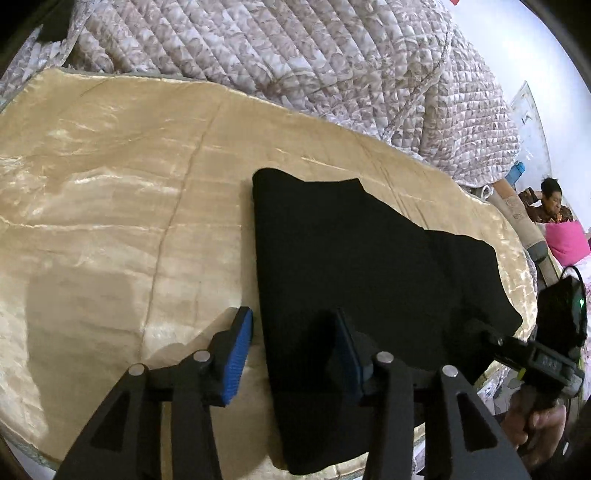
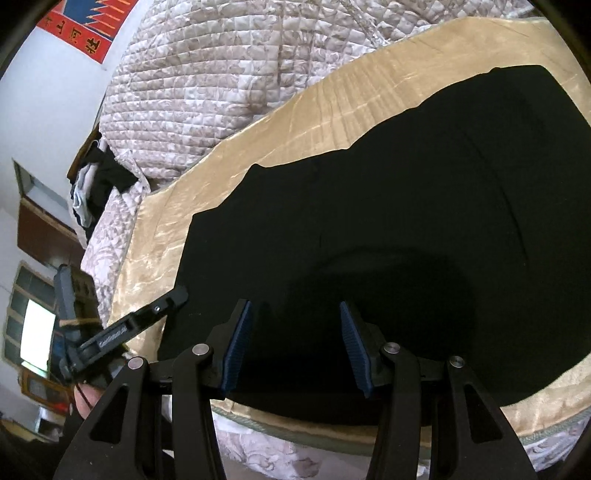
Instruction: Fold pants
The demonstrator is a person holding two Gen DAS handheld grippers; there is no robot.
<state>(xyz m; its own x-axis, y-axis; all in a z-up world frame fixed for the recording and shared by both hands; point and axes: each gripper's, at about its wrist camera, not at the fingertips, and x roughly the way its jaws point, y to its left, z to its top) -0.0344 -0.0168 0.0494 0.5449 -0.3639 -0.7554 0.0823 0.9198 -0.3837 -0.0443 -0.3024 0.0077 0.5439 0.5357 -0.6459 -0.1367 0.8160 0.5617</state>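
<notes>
- Black fabric pants (image 1: 354,266), already folded into a thick dark slab, lying flat on a shiny golden-beige satin bed cover (image 1: 122,192).
- Left gripper (image 1: 291,354) hovering over the near left edge of the pants, jaws spread wide, nothing between the blue ribbed pads (image 1: 240,354).
- Left pad above bare golden cover, right pad above black cloth; contact with the fabric impossible to judge from here.
- Folded left edge of the pants running straight away from the near edge of the bed toward the far side.
- Far edge of the pants stepped and uneven, layers not quite lined up.
- Right gripper (image 2: 295,347) also parted wide, empty, poised above the near part of the pants (image 2: 388,221).
- Blue pads (image 2: 352,347) both over dark cloth, shadow pooled beneath them.
- In the right wrist view, the left gripper (image 2: 147,317) poking in from the left, close to the pants' left corner.
- In the left wrist view, the right gripper (image 1: 517,350) visible at the right, beside the right end of the pants.
- Quilted grey-white floral comforter (image 1: 295,55) heaped along the far side of the bed.
- Seated person in a patterned top (image 1: 550,206) far right, beside something bright pink (image 1: 565,240).
- Red poster with yellow characters (image 2: 81,26) up on the white wall.
</notes>
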